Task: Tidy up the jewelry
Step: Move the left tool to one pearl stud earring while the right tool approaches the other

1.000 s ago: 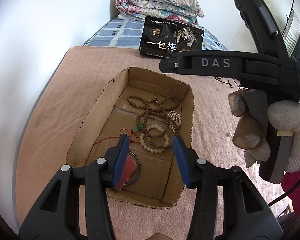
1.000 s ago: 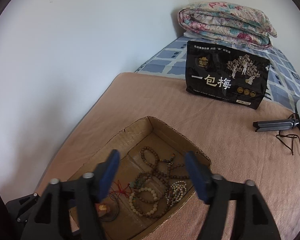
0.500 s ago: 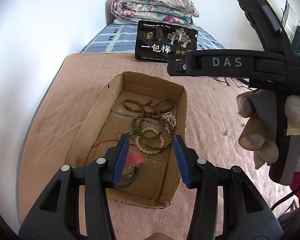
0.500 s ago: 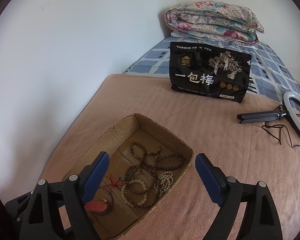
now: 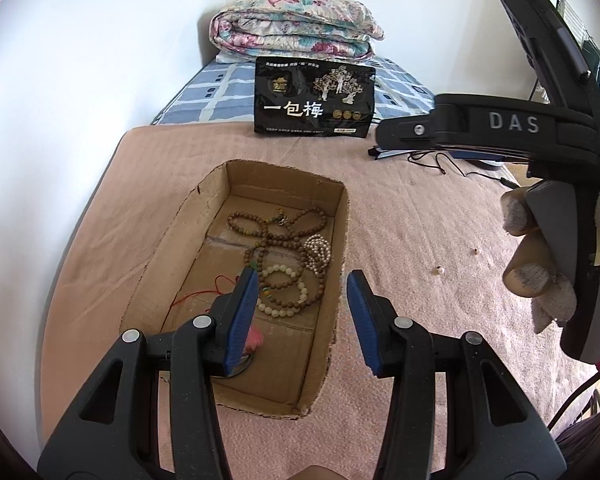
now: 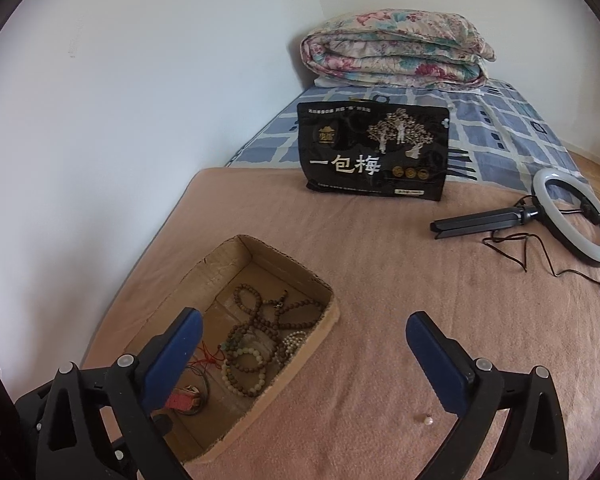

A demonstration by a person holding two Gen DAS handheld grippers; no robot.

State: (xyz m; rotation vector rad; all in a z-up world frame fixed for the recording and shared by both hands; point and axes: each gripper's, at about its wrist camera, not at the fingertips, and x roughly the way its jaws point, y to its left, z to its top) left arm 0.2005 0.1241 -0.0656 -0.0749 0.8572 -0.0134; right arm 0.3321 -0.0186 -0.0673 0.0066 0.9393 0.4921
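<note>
An open cardboard box (image 5: 342, 240) (image 6: 300, 274) sits on the pink blanket. Inside lie brown bead strands (image 5: 276, 224) (image 6: 260, 316), a pale bead bracelet (image 5: 284, 292) (image 6: 242, 372), a white pearl strand (image 5: 318, 250), a red cord (image 5: 198, 294) and a pink tassel on a ring (image 5: 254, 340) (image 6: 182, 398). My left gripper (image 5: 304, 320) is open and empty above the box's near end. My right gripper (image 6: 300, 360) is wide open and empty over the box's right wall. Two small loose beads (image 5: 440, 270) (image 6: 428, 420) lie on the blanket right of the box.
A black snack bag (image 5: 314, 102) (image 6: 374, 156) stands behind the box. A folded floral quilt (image 6: 396, 52) lies by the wall. A ring light on a tripod (image 6: 572, 216) with its cable lies at the right. The right gripper's body (image 5: 560, 152) fills the left view's right side.
Both grippers have pulled back and up from the box. The right gripper's fingers have opened wider and it has shifted right. The jewelry has not moved.
</note>
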